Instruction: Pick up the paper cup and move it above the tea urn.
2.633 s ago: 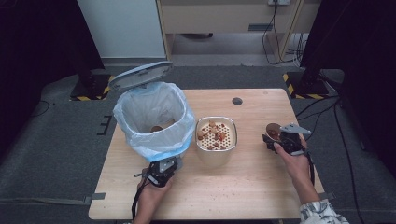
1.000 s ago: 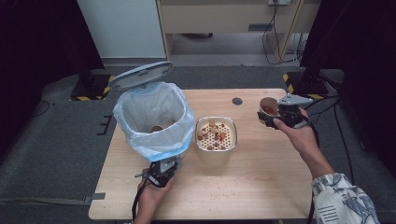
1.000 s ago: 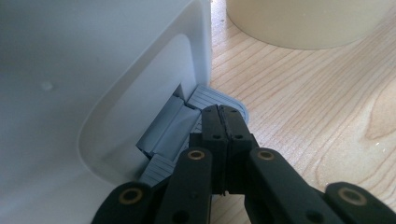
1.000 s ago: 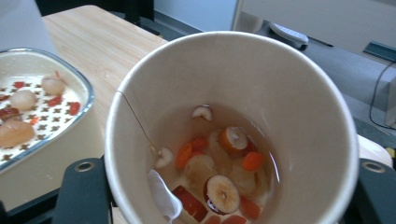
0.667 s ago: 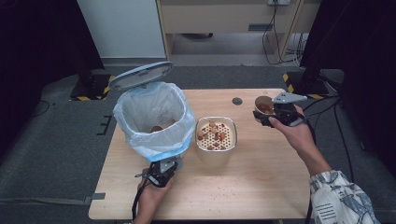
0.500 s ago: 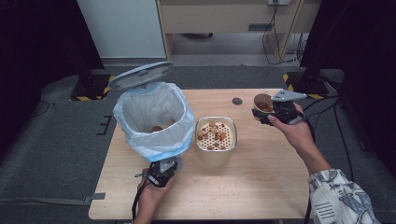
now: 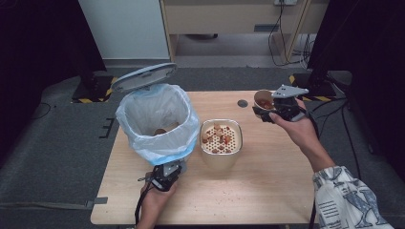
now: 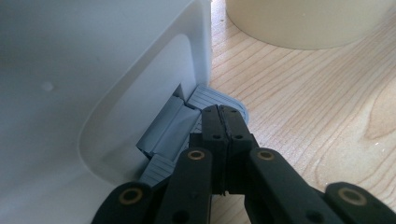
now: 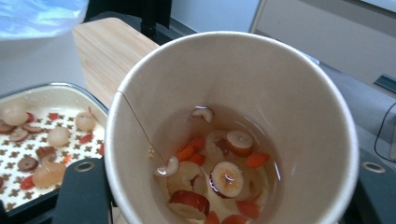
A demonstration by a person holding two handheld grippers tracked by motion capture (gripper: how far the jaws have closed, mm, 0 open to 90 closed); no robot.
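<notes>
A white pedal bin (image 7: 157, 121) lined with a pale blue bag stands at the table's left, its lid (image 7: 143, 78) raised. My left gripper (image 7: 167, 172) is at the bin's foot. In the left gripper view it (image 8: 223, 114) is shut, tips resting on the grey pedal (image 8: 210, 98). My right gripper (image 7: 263, 110) is shut on a paper cup (image 7: 264, 98), held above the table's far right. The cup (image 9: 261, 79) holds liquid with red date slices and orange bits. A cream container topped by a strainer (image 7: 220, 138) with fruit pieces stands mid-table.
A small black disc (image 7: 242, 103) lies on the table near the far edge, left of the cup. The strainer's rim (image 9: 28, 91) sits below and left of the cup in the right gripper view. Bare wood (image 7: 267, 181) spreads at the front right.
My right hand has lifted the cup and carried it a little leftward, toward the strainer. The left gripper has stayed on the pedal with the lid up.
</notes>
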